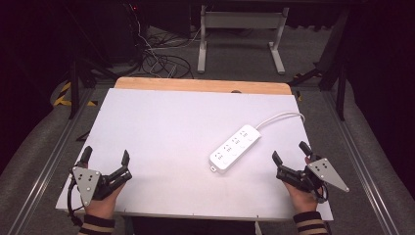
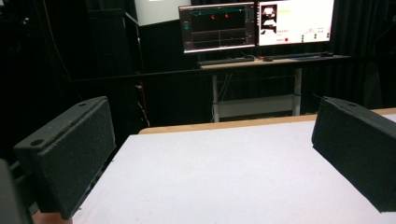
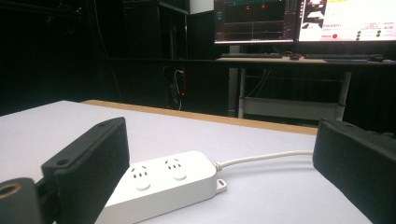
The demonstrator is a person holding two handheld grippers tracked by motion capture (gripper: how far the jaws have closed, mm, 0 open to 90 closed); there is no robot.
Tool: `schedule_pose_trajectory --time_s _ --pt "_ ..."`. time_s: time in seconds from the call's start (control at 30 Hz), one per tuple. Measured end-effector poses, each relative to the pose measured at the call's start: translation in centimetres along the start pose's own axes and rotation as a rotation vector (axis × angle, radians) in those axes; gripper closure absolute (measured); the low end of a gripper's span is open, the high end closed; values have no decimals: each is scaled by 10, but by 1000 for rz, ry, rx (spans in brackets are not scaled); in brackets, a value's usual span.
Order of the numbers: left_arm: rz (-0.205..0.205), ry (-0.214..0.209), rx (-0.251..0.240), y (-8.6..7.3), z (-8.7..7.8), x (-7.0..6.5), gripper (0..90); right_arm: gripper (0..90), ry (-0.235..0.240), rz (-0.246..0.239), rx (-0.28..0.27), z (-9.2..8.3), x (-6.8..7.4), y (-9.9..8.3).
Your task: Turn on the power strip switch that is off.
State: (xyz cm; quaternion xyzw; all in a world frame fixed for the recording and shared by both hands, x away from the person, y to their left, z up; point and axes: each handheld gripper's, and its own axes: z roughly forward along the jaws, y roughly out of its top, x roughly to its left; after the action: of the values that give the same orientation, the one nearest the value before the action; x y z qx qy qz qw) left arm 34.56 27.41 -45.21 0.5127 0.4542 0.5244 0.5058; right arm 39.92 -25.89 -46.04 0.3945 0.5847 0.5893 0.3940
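A white power strip (image 1: 235,148) lies slantwise on the white table (image 1: 161,127), right of centre, its white cable (image 1: 281,116) curling off toward the far right edge. My right gripper (image 1: 291,151) rests near the front right corner, just right of the strip, jaws wide apart and empty. In the right gripper view the power strip (image 3: 163,186) lies ahead between the jaws, nearer the left one, untouched. My left gripper (image 1: 105,154) sits at the front left corner, jaws spread with bare table between them; the left gripper (image 2: 210,154) view looks across the table (image 2: 219,177).
The table's wooden far edge (image 1: 200,85) borders a dark floor with tangled cables (image 1: 161,63) and a metal desk frame (image 1: 240,29). A desk with lit monitors (image 2: 254,23) stands beyond the table. Metal rails (image 1: 49,161) run along both table sides.
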Motion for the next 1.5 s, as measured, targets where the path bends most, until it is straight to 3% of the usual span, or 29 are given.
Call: schedule_pose_trajectory --time_s 0.73,0.83,1.0,1.07,1.17,1.23,1.27,1.5 --pt "4 -5 0 0 0 -1 1 39 22 -13 13 1 -1 2" --pt "1 -3 0 0 0 0 1 62 27 17 22 1 -4 6" --pt "4 -6 -2 0 0 0 1 120 34 18 37 2 -5 11" --pt "2 -5 -3 0 0 0 1 318 66 31 47 2 -6 15" --pt "-2 -3 0 0 -1 0 1 684 113 35 59 3 -8 22" --pt "0 -3 0 0 -1 0 1 868 109 41 78 6 -9 26" --pt "0 -3 0 0 -1 0 1 900 112 51 84 7 -9 27" --pt "0 0 3 0 -1 0 2 900 89 96 160 21 -7 47"
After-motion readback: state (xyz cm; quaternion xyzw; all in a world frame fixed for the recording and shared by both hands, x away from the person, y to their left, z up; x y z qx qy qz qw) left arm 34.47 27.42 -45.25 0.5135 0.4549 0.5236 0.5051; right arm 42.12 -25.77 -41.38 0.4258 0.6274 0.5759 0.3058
